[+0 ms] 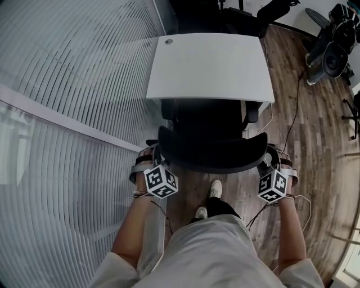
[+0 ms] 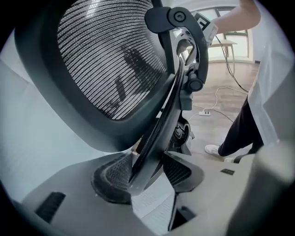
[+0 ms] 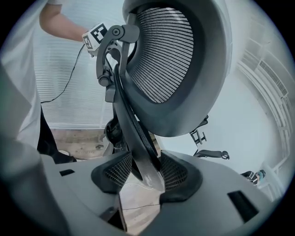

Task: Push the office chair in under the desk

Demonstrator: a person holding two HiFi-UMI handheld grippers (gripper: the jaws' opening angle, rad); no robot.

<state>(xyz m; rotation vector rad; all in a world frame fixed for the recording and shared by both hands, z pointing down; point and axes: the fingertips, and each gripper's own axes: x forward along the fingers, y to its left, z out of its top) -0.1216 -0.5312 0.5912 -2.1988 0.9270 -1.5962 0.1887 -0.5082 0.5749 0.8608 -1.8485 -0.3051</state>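
Note:
The black office chair (image 1: 212, 151) stands in front of the white desk (image 1: 209, 66), its seat partly under the desk's front edge. My left gripper (image 1: 153, 154) grips the left end of the curved backrest and my right gripper (image 1: 272, 160) the right end. In the left gripper view the backrest's dark frame bar (image 2: 154, 143) runs between the ribbed pads (image 2: 112, 177) of my left gripper (image 2: 145, 174), pressed by them. In the right gripper view the same kind of bar (image 3: 138, 154) is clamped by the pads (image 3: 177, 173) of my right gripper (image 3: 145, 174). Mesh (image 3: 166, 55) fills the view above.
A striped frosted glass wall (image 1: 67, 112) runs along the left. Another dark chair (image 1: 247, 17) stands beyond the desk. Black equipment (image 1: 332, 45) and cables (image 1: 295, 107) lie on the wooden floor at right. A power strip (image 2: 206, 113) lies on the floor. The person's white shoes (image 1: 215, 189) stand behind the chair.

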